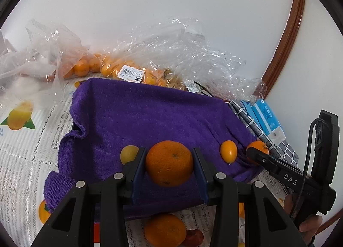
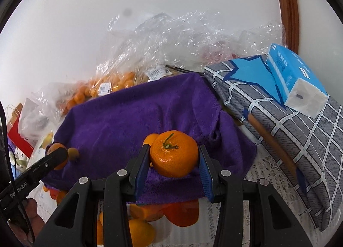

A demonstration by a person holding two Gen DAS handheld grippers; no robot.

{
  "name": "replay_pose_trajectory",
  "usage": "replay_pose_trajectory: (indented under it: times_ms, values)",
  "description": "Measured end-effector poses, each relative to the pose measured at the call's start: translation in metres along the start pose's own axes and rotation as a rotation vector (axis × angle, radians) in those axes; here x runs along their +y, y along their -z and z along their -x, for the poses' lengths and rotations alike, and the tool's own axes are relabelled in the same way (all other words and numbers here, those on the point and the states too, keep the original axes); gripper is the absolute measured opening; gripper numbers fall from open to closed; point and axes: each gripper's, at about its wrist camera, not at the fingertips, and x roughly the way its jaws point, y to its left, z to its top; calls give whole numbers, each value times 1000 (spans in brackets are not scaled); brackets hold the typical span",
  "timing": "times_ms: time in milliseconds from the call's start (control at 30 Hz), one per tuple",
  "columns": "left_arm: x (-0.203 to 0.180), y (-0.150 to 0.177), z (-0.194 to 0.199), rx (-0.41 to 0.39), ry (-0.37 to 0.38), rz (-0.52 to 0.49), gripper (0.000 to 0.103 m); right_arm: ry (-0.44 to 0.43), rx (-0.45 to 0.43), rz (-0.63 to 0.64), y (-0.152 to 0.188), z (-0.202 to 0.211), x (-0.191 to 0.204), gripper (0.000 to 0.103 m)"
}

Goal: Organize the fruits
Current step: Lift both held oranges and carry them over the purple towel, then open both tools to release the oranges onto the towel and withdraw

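Observation:
My left gripper (image 1: 169,161) is shut on a mandarin (image 1: 169,162) and holds it over the purple towel (image 1: 139,118). My right gripper (image 2: 173,157) is shut on another mandarin (image 2: 173,153) with a green stem, over the same towel (image 2: 128,122). On the towel lie a yellowish kumquat (image 1: 128,153) left of my left fingers and an orange kumquat (image 1: 229,151) to the right. The right gripper's tip shows in the left wrist view (image 1: 255,153) with its mandarin (image 1: 259,146). The left gripper's tip shows in the right wrist view (image 2: 57,154).
Clear plastic bags of kumquats (image 1: 111,67) lie behind the towel against the white wall. A grey checked cloth (image 2: 289,122) with a blue tissue pack (image 2: 293,80) sits to the right. More oranges (image 1: 165,231) and a red fruit (image 1: 194,237) lie on the lace tablecloth below the grippers.

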Motion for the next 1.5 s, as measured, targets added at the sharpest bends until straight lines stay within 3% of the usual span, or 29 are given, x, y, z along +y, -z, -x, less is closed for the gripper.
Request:
replay_pose_trajectory:
  times_ms: [767, 967, 1067, 1200, 1300, 1500]
  values:
    - [-2, 1, -14, 58, 10, -4, 40, 42, 7, 53, 3, -1, 8, 44]
    - [-2, 1, -15, 62, 8, -9, 40, 60, -11, 63, 2, 4, 7, 52]
    - [-3, 0, -14, 49, 12, -13, 41, 57, -19, 63, 2, 7, 7, 54]
    - [-3, -1, -11, 31, 15, -18, 52, 44, -33, 74, 1, 12, 10, 55]
    - [-5, -1, -6, 10, 31, -24, 53, 14, -62, 88, 0, 19, 15, 55]
    - [-14, 1, 5, -45, 21, -60, 53, 38, -79, 72, 5, 41, 17, 55]
